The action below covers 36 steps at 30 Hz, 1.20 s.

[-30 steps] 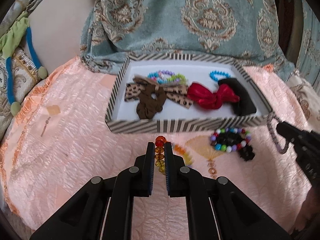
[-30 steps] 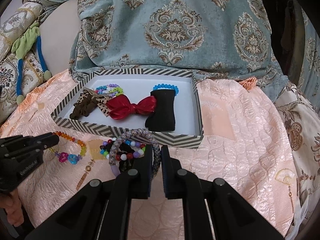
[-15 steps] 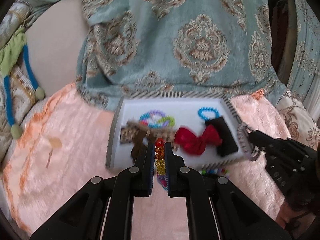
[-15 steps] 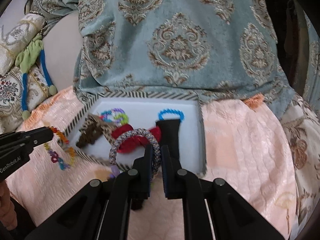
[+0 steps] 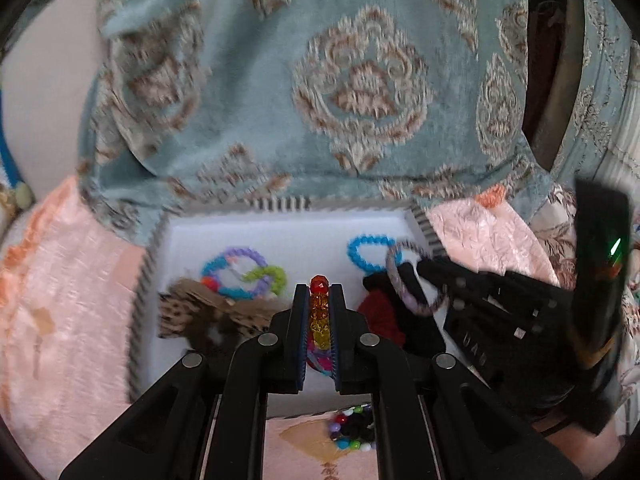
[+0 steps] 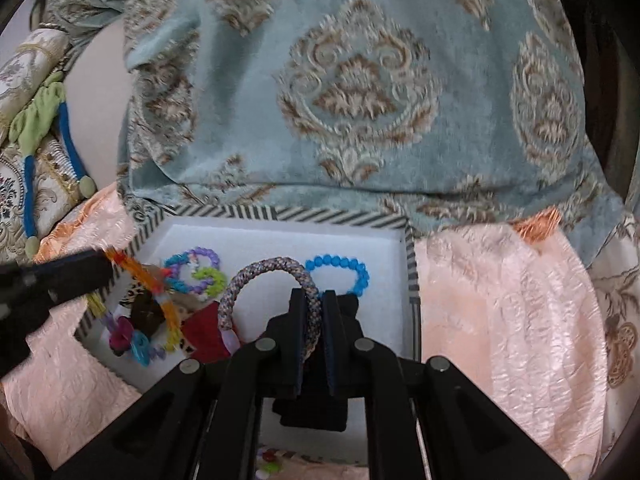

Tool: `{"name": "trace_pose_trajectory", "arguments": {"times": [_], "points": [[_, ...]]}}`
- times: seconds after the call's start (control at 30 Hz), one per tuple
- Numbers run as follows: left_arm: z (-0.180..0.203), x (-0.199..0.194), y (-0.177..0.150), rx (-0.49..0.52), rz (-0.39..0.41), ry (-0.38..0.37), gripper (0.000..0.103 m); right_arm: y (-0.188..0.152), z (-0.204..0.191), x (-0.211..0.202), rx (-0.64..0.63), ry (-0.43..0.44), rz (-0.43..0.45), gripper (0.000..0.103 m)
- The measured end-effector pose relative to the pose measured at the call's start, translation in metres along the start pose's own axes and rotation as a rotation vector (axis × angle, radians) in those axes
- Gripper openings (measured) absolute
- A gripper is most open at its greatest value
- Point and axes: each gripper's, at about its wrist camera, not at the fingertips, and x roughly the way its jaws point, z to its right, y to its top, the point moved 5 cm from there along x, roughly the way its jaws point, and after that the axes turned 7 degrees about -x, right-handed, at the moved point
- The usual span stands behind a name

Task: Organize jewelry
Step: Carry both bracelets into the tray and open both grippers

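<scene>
A striped-rim white tray [image 5: 280, 203] [image 6: 224, 212] holds a blue bead bracelet [image 5: 366, 252] [image 6: 340, 270], a pastel bead bracelet [image 5: 240, 268] [image 6: 196, 270], a leopard bow [image 5: 208, 312], a red bow [image 5: 378, 314] [image 6: 204, 334] and a black band [image 6: 316, 404]. My left gripper [image 5: 319, 296] is shut on a rainbow bead necklace [image 5: 319, 312] [image 6: 140, 276], held above the tray. My right gripper [image 6: 314, 300] [image 5: 424, 270] is shut on a grey braided bracelet [image 6: 272, 272] [image 5: 412, 280], also above the tray.
The tray sits on a peach quilted cover [image 6: 500, 300]. A teal patterned cushion [image 6: 352, 92] stands right behind it. A multicolour bead bracelet [image 5: 352, 432] lies on the cover in front of the tray. A green and blue cord [image 6: 40, 152] hangs at the left.
Both grippers have lifted and moved forward from the cover to above the tray, each carrying its piece. The tray now fills the lower middle of both views.
</scene>
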Motion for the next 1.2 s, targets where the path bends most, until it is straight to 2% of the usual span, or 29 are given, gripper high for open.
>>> {"name": "trace_pose_trajectory", "arguments": {"times": [0.07, 0.17, 0.23, 0.33, 0.4, 0.5, 0.57, 0.7, 0.87, 0.93, 0.97, 1.07, 1.2], "points": [[-0.007, 0.016, -0.01, -0.006, -0.044, -0.008, 0.0, 0.002, -0.001, 0.005, -0.005, -0.002, -0.003, 0.008], [-0.031, 0.037, -0.021, -0.005, -0.088, 0.085, 0.0, 0.005, -0.003, 0.014, -0.002, 0.002, -0.014, 0.008], [-0.044, 0.046, -0.027, -0.04, -0.131, 0.092, 0.0, 0.006, -0.007, 0.021, -0.001, 0.009, -0.024, 0.008], [-0.049, 0.05, -0.032, -0.037, -0.159, 0.1, 0.0, 0.011, -0.015, 0.038, -0.012, 0.032, -0.046, 0.008], [-0.048, 0.05, -0.033, -0.034, -0.16, 0.103, 0.0, 0.015, -0.022, 0.057, -0.028, 0.047, -0.081, 0.008], [-0.05, 0.053, -0.035, -0.035, -0.165, 0.139, 0.0, 0.018, -0.028, 0.084, 0.014, 0.097, -0.164, 0.008], [-0.055, 0.057, -0.035, -0.051, -0.173, 0.148, 0.0, 0.018, -0.033, 0.1, 0.014, 0.099, -0.226, 0.008], [-0.061, 0.061, -0.036, -0.066, -0.184, 0.17, 0.0, 0.021, -0.038, 0.12, 0.006, 0.098, -0.274, 0.008], [-0.065, 0.064, -0.037, -0.09, -0.187, 0.195, 0.0, 0.021, -0.034, 0.126, 0.015, 0.062, -0.288, 0.008], [-0.065, 0.063, -0.038, -0.086, -0.187, 0.205, 0.01, 0.02, -0.033, 0.125, 0.005, 0.04, -0.284, 0.009], [-0.064, 0.062, -0.038, -0.081, -0.184, 0.215, 0.012, 0.019, -0.033, 0.124, 0.003, 0.028, -0.281, 0.011], [-0.065, 0.059, -0.041, -0.072, -0.179, 0.245, 0.014, 0.019, -0.031, 0.119, -0.002, 0.016, -0.266, 0.012], [-0.065, 0.056, -0.039, -0.075, -0.171, 0.248, 0.016, 0.02, -0.029, 0.111, 0.006, 0.015, -0.243, 0.013]]}}
